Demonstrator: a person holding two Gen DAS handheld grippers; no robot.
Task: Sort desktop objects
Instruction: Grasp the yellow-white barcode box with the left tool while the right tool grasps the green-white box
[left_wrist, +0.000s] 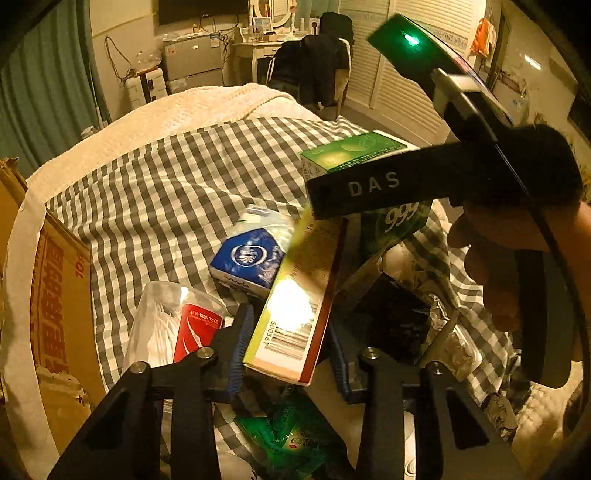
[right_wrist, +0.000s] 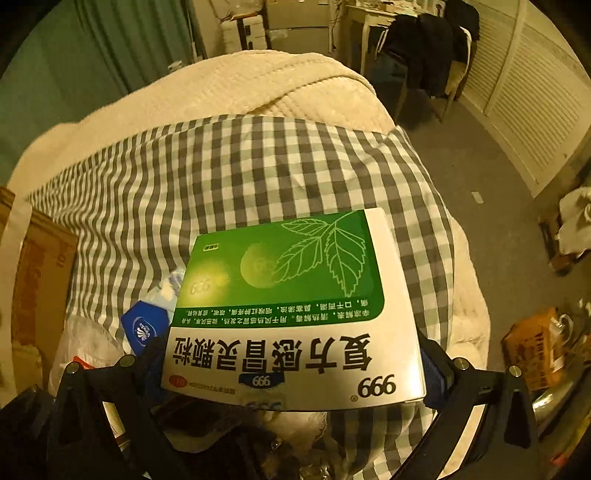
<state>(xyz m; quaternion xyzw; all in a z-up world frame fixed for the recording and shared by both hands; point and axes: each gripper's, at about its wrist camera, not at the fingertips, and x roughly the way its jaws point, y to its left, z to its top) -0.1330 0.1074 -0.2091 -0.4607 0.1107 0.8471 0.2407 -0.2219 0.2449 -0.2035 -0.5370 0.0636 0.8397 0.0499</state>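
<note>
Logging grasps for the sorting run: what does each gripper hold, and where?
Left gripper: yellow-and-red box, jaws across its barcode end. Right gripper: green 999 medicine box, gripped by its side edges.

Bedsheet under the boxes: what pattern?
Grey-and-white check. The bedsheet shows best in the right wrist view.

Home bedroom: bed (right_wrist: 229, 162), dressing table (left_wrist: 258, 48), curtains (left_wrist: 44, 92).
</note>
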